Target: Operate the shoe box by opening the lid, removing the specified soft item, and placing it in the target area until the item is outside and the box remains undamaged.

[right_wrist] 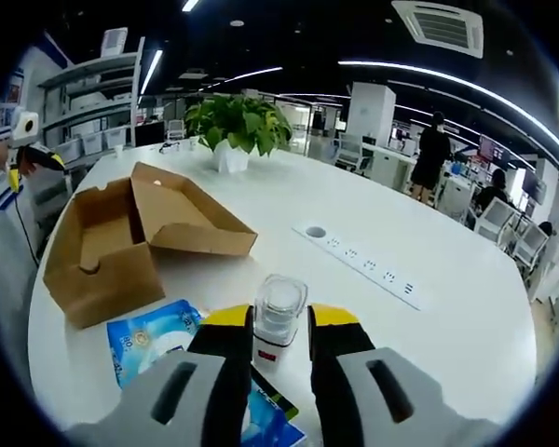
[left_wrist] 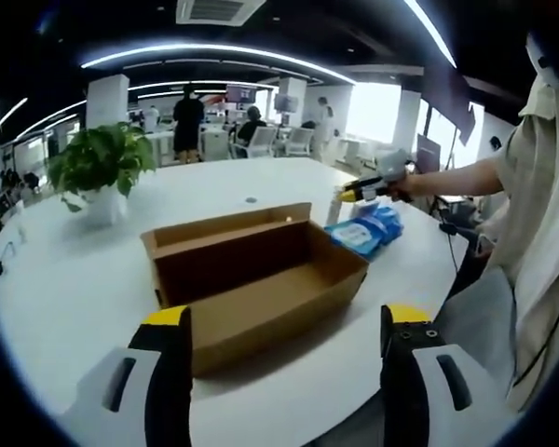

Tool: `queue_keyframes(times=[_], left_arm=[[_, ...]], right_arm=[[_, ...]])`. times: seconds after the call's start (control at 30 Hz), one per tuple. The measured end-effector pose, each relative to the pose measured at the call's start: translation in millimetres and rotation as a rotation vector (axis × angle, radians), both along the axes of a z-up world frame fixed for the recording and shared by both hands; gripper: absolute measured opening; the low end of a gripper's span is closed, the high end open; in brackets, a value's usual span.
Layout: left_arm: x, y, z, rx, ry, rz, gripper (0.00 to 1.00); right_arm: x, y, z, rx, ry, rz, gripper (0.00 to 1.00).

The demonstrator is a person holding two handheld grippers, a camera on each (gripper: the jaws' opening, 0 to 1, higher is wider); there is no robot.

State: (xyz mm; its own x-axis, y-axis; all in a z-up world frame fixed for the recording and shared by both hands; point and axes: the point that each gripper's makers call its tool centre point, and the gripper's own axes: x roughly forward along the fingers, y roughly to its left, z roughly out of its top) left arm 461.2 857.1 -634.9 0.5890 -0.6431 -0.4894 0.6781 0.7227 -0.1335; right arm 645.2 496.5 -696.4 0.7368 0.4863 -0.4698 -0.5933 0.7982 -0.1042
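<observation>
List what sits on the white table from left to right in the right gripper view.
Open cardboard shoe box → blue soft pack → small clear-capped bottle between the right gripper jaws → power strip set in the table.

Brown cardboard shoe box, blue printed pack, white table, green-leaved plant

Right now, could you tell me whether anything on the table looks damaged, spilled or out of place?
Nothing stands out: the cardboard box sits open and intact, the blue packet lies flat beside it, and the small bottle stands upright.
</observation>
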Motion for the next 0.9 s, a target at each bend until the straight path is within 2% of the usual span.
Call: queue_keyframes(times=[0.53,0.9], left_arm=[[0.5,0.0,-6.0,0.008,0.008,-0.003,0.81],[1.7,0.3,-8.1,0.005,0.010,0.000,0.81]], right_arm=[[-7.7,-0.7,1.2,0.005,0.028,-0.026,0.16],[-8.9,-5.9,9.5,-0.014,0.020,0.018,0.21]])
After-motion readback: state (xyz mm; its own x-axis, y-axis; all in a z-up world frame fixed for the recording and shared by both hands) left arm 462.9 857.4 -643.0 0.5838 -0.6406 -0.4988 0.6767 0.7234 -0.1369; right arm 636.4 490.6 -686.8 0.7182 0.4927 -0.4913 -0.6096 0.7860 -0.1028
